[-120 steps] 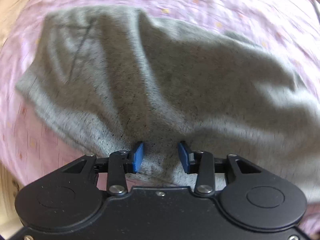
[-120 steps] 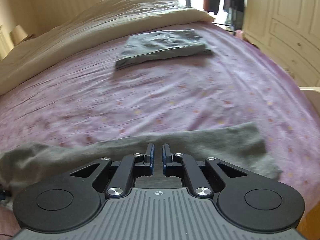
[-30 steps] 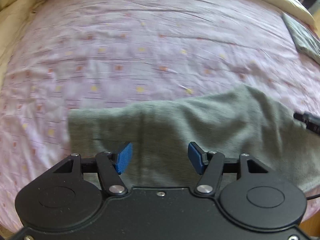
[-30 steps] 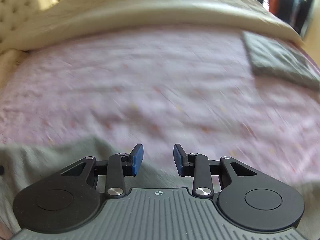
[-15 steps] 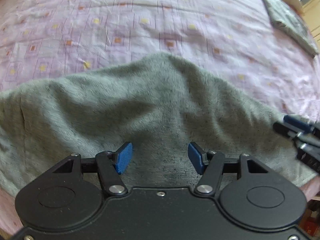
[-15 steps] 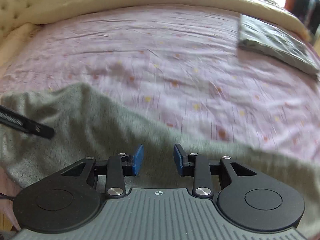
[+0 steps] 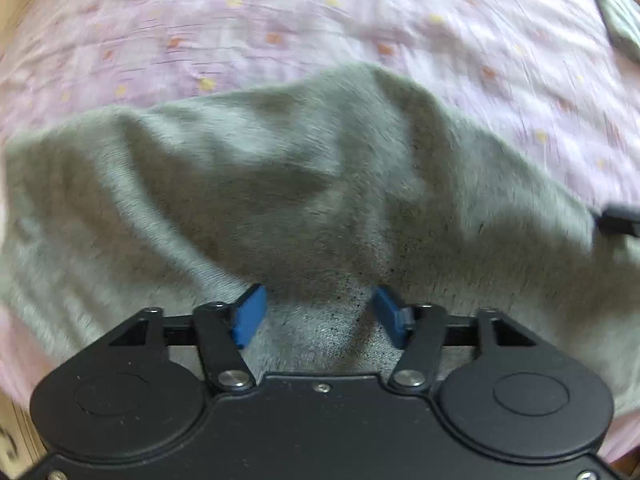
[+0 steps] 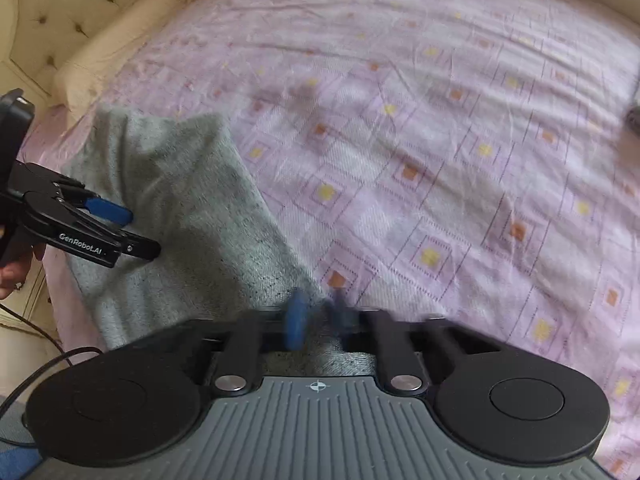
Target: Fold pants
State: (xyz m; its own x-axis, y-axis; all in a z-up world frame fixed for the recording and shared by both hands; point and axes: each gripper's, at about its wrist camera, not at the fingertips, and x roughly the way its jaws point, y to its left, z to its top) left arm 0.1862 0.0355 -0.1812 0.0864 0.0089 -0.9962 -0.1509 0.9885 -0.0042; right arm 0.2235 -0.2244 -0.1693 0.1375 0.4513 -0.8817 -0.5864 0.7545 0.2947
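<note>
The grey pants (image 7: 320, 184) lie rumpled on the pink patterned bed sheet (image 7: 320, 28). My left gripper (image 7: 318, 314) is open just above the near part of the cloth, nothing between its blue pads. In the right wrist view the pants (image 8: 188, 216) lie at the left, and the left gripper (image 8: 128, 232) hovers open over them. My right gripper (image 8: 318, 318) is blurred; its pads stand close together at the pants' near corner, and I cannot tell whether they pinch the cloth.
A cream tufted headboard (image 8: 52, 20) and cream bedding edge (image 8: 132, 28) lie at the left. Another folded grey garment (image 7: 620, 12) lies at the far right of the sheet. A black cable (image 8: 36, 372) hangs at the lower left.
Both grippers have moved over the pants, the views tilting down. The right gripper's pads have come closer together since half a second ago. The left stays open.
</note>
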